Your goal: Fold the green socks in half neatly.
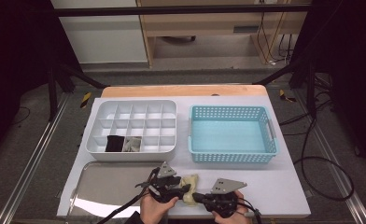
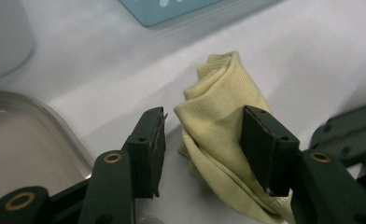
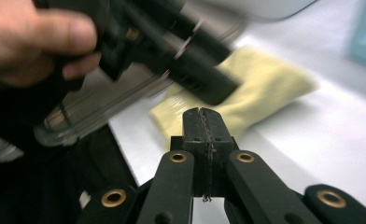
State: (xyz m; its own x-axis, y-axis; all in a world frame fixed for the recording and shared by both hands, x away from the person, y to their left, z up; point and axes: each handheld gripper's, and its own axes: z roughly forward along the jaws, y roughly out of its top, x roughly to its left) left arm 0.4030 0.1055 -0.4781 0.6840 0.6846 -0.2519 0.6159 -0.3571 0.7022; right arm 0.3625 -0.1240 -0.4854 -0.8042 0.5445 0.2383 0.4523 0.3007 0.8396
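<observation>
Lying crumpled on the white table (image 1: 274, 186), the yellow cloth (image 1: 189, 182) sits just in front of the blue basket (image 1: 231, 135), near its left corner, beside the metal tray (image 1: 102, 186). Left gripper (image 2: 203, 135) straddles the cloth with jaws apart; one pad sits at the fabric, the other is clear of it, no squeeze visible. Right gripper (image 3: 203, 122) has jaws pressed together, nothing between them, tips close to the cloth's near edge. White divided organizer (image 1: 132, 128) sits left of the basket.
</observation>
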